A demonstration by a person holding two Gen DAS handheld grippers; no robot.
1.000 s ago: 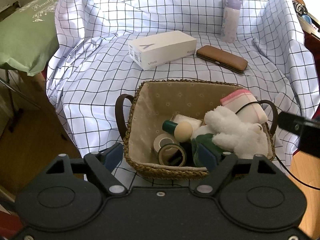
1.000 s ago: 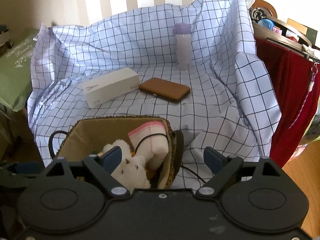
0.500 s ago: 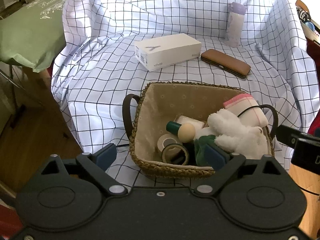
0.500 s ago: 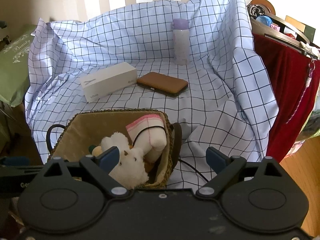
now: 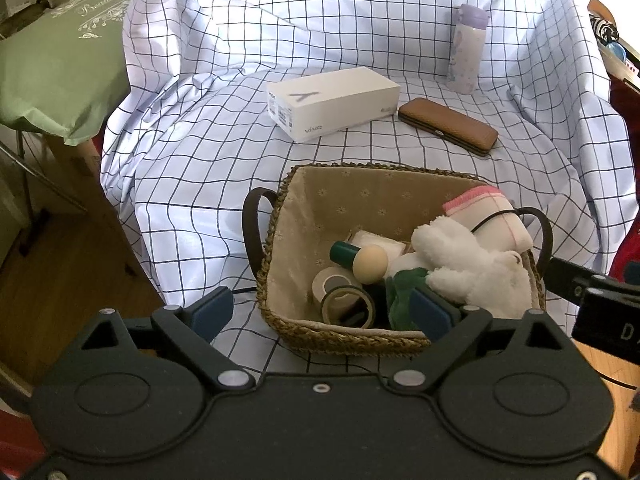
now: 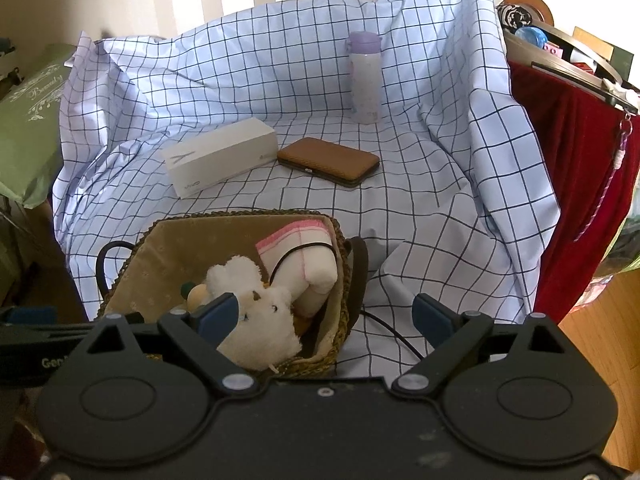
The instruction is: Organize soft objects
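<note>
A woven basket (image 5: 304,196) with dark handles sits at the front of a checked cloth; it also shows in the right wrist view (image 6: 136,248). In it lie a white plush toy (image 5: 472,268), also in the right wrist view (image 6: 256,308), a rolled cream towel with a pink edge (image 5: 492,216) (image 6: 308,256), a green soft item (image 5: 400,292), tape rolls (image 5: 348,304) and a small bottle (image 5: 360,258). My left gripper (image 5: 322,314) is open, held just in front of the basket. My right gripper (image 6: 326,314) is open, above the basket's right end.
On the cloth behind the basket lie a white box (image 5: 332,102), a brown case (image 5: 448,126) and a lilac bottle (image 5: 466,48), upright. A green cushion (image 5: 52,60) is at left, a red cloth (image 6: 580,168) at right. Wooden floor lies below.
Both grippers have drawn back a little from the basket, which now sits further from the fingers. Nothing in the basket has moved.
</note>
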